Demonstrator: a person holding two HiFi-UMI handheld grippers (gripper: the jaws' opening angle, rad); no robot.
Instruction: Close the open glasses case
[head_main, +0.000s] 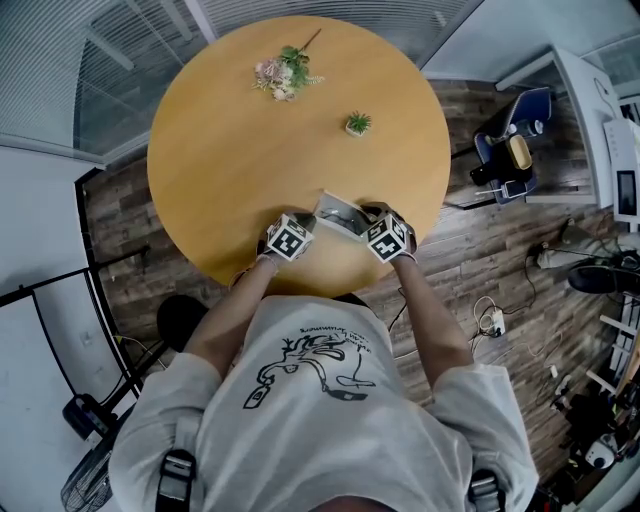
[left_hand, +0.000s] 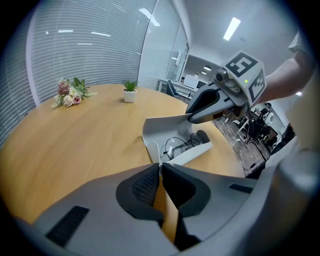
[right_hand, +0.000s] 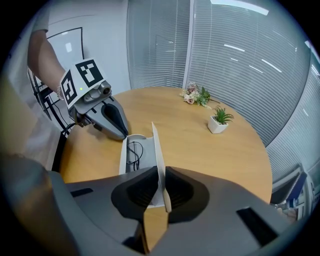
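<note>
Right gripper view, open grey glasses case at the table's near edge, glasses laid inside, raised lid pinched by right tongs, left tongs pressed together at the case's end.

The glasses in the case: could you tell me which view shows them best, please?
Left gripper view: the glasses lie plainly in the open case. Right gripper view shows them smaller; head view, barely.
</note>
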